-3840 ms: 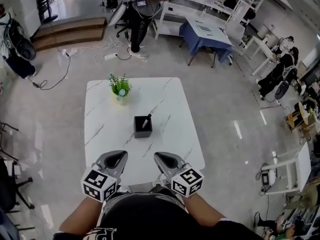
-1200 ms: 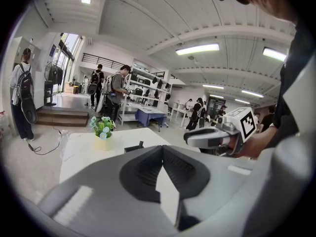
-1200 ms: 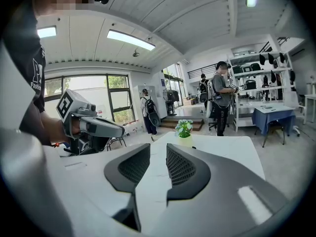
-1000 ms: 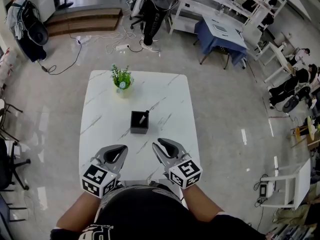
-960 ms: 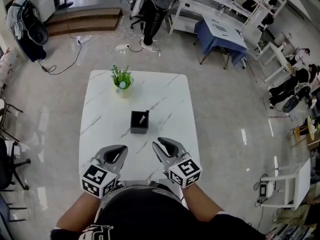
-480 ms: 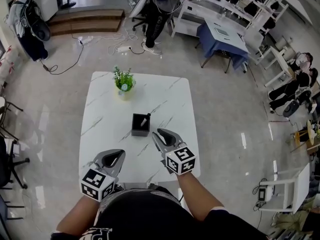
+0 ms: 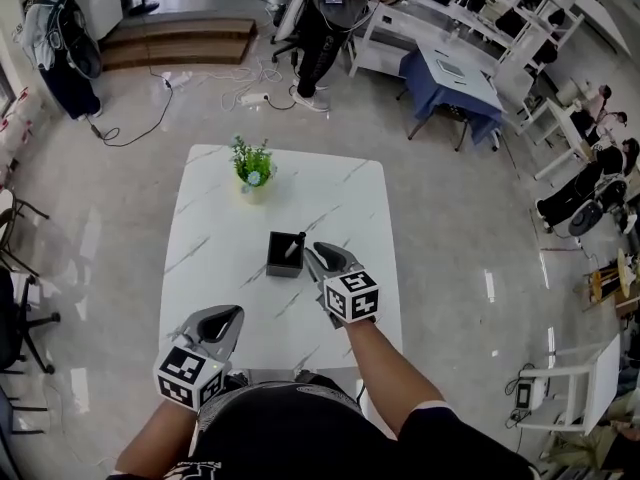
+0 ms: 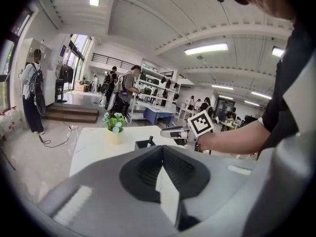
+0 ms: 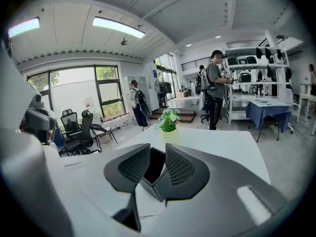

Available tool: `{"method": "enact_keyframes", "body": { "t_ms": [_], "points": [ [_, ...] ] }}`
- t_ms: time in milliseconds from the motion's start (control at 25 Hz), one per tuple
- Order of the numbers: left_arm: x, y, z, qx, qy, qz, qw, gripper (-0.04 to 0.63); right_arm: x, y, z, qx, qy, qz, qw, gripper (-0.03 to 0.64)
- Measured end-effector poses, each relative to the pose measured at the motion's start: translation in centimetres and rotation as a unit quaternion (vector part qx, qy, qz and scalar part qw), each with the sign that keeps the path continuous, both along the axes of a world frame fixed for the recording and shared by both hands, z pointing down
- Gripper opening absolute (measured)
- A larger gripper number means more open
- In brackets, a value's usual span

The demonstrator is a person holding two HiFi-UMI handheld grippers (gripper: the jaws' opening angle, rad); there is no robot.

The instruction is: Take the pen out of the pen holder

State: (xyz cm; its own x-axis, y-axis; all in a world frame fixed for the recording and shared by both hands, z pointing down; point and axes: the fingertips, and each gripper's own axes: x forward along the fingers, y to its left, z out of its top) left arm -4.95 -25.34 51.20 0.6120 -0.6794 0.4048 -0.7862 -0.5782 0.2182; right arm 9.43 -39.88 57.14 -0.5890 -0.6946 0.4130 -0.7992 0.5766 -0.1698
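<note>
Sitting on the white marble-look rectangular table, the black square plastic pen holder is standing upright near the middle. The right gripper is hovering just beside the holder, jaws parted, gripping nothing. The left gripper is hanging at the near edge, jaws pressed together, empty. The slim dark pen is leaning inside the holder, top poking out. It is likely light, stiff and slick, so pinching the exposed upper shaft looks best.

The person is wearing a black short-sleeved shirt at the frame's bottom, while the grey left gripper and right gripper are each bearing a black-and-white marker cube.
</note>
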Motion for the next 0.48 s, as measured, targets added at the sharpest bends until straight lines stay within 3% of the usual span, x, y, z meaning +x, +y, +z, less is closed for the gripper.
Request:
{"method": "enact_keyframes", "body": {
  "t_ms": [480],
  "points": [
    [-1.7, 0.6, 0.2, -0.013, -0.002, -0.039, 0.9991, 0.057, -0.3, -3.6, 4.8, -0.045, 0.024, -0.004, 0.999, 0.084]
  ]
}}
